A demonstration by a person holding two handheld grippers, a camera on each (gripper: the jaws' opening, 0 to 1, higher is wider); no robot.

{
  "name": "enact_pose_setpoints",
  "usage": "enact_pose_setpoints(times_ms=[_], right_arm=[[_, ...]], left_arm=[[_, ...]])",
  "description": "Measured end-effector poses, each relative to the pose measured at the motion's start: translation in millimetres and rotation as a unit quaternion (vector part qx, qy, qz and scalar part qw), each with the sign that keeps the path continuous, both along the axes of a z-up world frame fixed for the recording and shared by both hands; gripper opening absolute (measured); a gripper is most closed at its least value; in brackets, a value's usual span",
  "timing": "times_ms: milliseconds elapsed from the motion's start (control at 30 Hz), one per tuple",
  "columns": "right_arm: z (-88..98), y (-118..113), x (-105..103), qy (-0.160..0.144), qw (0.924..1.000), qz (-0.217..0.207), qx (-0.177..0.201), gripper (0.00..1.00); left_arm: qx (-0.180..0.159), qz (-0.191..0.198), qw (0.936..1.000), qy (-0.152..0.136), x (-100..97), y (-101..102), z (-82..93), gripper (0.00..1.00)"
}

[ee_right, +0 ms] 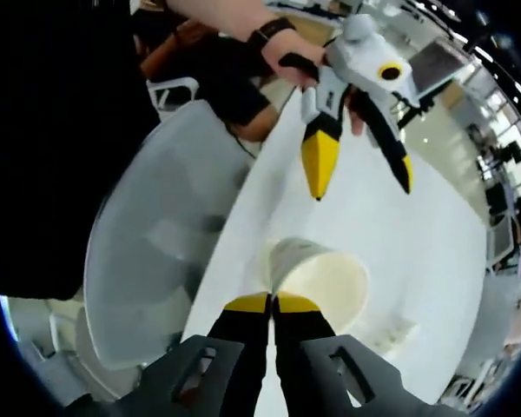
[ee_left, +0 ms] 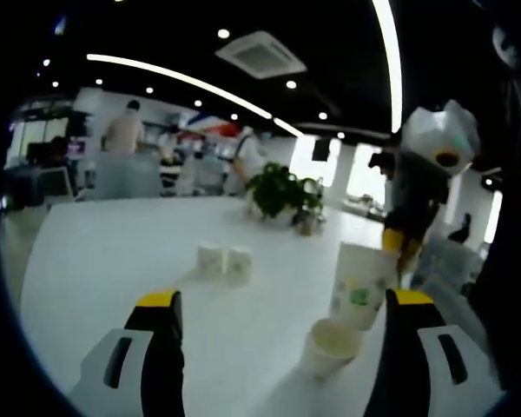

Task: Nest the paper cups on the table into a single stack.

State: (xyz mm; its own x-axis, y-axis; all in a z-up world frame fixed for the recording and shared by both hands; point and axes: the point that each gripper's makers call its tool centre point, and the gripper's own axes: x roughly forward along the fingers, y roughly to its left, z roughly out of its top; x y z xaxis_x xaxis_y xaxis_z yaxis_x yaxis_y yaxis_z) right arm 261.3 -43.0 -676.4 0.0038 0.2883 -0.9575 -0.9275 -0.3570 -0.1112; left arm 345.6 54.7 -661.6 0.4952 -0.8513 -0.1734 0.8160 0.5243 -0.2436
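Left gripper view: left gripper (ee_left: 282, 304) jaws apart, empty, over white table (ee_left: 95, 261). Right gripper (ee_left: 398, 234) carries cup (ee_left: 360, 287) above another cup (ee_left: 332, 346); two cups (ee_left: 225, 261) farther off. Right gripper view: jaws pinched on cup rim (ee_right: 317, 274).

Left gripper (ee_left: 282, 304): rising from the bottom of the left gripper view, its yellow-tipped black jaws standing wide apart, nothing between them.
Left gripper, seen from the other side (ee_right: 358, 178): hanging in the upper middle of the right gripper view, jaws pointing down and spread.
Hand (ee_right: 317, 65): wrapping around that gripper's handle, a dark band at the wrist, the forearm running to the upper left.
Right gripper (ee_right: 272, 302): rising from the bottom centre of the right gripper view, its yellow tips pressing together on the rim of a paper cup (ee_right: 326, 282).
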Motion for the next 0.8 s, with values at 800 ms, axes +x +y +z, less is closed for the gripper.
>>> enact_pose_setpoints(times_ms=[800], right_arm=[[-40.1, -1, -2, -0.004, 0.9986, 0.034, -0.04, 0.0]], left_arm=[[-0.007, 0.003, 0.9999, 0.013, 1.2, 3, -7.6, 0.94]])
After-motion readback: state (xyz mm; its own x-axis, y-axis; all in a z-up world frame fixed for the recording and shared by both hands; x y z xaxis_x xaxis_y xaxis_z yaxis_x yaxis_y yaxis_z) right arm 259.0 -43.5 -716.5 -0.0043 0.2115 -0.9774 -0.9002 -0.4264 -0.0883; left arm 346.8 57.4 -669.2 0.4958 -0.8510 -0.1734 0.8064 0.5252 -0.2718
